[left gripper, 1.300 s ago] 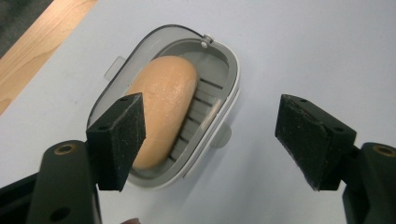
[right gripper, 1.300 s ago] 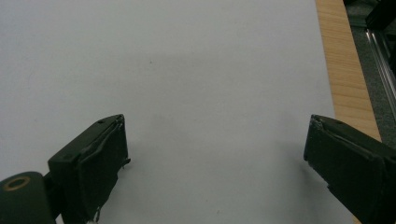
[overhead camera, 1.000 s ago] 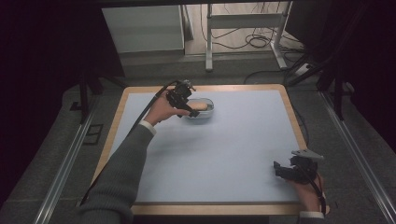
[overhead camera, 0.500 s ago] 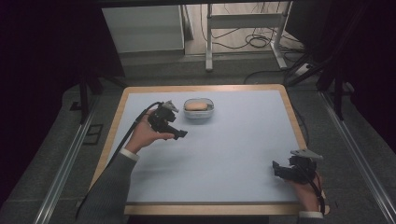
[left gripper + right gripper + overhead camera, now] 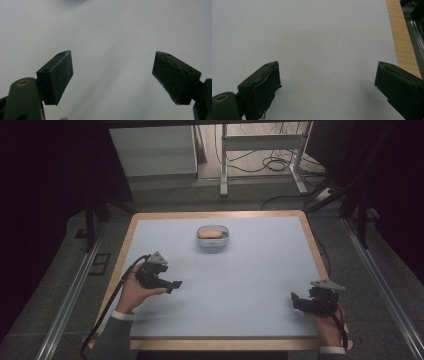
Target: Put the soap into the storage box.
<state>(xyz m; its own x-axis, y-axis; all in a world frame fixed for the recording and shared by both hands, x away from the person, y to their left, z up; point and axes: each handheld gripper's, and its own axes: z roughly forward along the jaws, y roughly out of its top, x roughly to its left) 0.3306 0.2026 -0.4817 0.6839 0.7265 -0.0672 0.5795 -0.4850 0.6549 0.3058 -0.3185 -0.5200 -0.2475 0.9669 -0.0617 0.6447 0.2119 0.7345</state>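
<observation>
A small clear bowl [image 5: 213, 241] stands at the back middle of the pale blue table top [image 5: 250, 280], with a tan, bread-like lump [image 5: 211, 233] lying in it. My left gripper [image 5: 175, 285] hovers over the left front of the table, well apart from the bowl. Its jaws have just been opening, and the left gripper view has them wide apart [image 5: 112, 65] over bare surface with nothing between them. My right gripper [image 5: 295, 300] rests near the right front corner. It is open [image 5: 328, 75] and empty, above the blue surface.
A wooden rim [image 5: 398, 37] borders the table top, and the floor drops away beyond it. Metal rails [image 5: 75, 290] run along both sides of the table. Behind it stand a white cabinet [image 5: 152, 150] and a metal frame [image 5: 260, 140] with cables.
My left gripper has pulled back from the bowl toward the left front of the table and sunk lower. The lump stays in the bowl. The right gripper has kept still.
</observation>
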